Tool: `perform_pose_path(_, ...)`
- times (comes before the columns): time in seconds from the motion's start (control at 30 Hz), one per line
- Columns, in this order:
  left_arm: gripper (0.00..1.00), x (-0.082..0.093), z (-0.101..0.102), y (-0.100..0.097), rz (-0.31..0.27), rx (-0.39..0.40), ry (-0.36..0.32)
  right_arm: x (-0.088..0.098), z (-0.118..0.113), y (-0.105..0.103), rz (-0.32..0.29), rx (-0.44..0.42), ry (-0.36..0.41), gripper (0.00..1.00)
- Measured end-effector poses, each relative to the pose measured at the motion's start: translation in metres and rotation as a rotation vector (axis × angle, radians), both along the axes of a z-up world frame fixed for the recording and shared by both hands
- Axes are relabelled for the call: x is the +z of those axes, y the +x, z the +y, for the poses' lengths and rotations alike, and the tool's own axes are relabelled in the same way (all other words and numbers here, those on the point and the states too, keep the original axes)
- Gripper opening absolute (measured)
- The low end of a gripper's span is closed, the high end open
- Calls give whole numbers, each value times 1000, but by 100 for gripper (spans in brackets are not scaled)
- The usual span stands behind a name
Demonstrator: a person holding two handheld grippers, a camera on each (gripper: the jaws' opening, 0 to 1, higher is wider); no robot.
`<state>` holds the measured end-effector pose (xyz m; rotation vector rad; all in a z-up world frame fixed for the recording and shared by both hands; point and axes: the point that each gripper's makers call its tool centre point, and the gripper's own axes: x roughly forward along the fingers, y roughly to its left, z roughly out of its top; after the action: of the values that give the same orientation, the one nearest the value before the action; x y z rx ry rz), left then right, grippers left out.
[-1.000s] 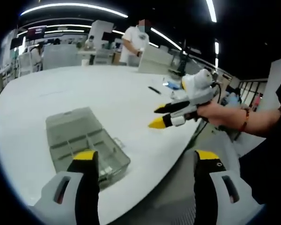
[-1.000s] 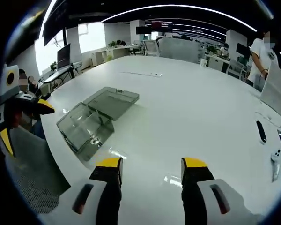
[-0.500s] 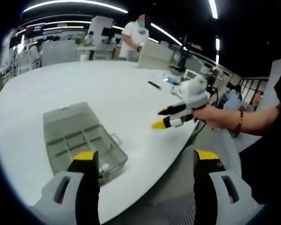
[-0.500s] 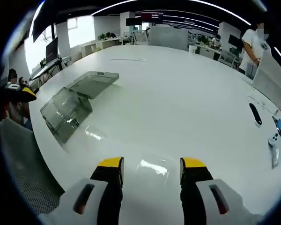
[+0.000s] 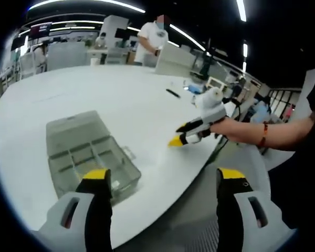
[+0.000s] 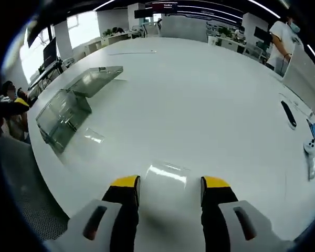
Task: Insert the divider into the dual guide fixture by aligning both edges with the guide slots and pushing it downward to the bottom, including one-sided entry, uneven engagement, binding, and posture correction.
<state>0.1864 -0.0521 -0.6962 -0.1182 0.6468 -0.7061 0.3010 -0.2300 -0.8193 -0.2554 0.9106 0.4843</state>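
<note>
The white table (image 6: pixel 210 94) carries the clear compartment box (image 5: pixel 86 155), lid open, at nine o'clock in the right gripper view; it sits just above the left gripper (image 5: pixel 160 181), whose jaws are wide apart and empty. The clear divider (image 6: pixel 167 174) lies flat at six o'clock, just ahead of the right gripper (image 6: pixel 165 184), jaws parted and holding nothing. A thin, flat, transparent plate is likely to slide on the smooth top or slip from a shallow pinch.

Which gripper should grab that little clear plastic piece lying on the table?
The right hand-held gripper, probably. Its open jaws sit just short of the clear divider; the left hand-held gripper hovers by the box.
</note>
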Motion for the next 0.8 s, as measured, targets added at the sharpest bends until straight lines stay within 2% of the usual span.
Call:
perform_pose_path(0.27, 80, -1, 1, -2, -1, -1, 0, -1, 1, 2, -5, -27, 0, 40)
perform_pose_path(0.33, 80, -1, 2, -1, -1, 9, -1, -1, 1, 1, -5, -31, -3, 36)
perform_pose_path(0.37, 80, -1, 3, -1, -1, 12, -3, -1, 1, -2, 6, -29, -7, 30)
perform_pose_path(0.8, 79, -1, -3, 2, -2, -9, -8, 0, 5, -9, 29, -10, -21, 27)
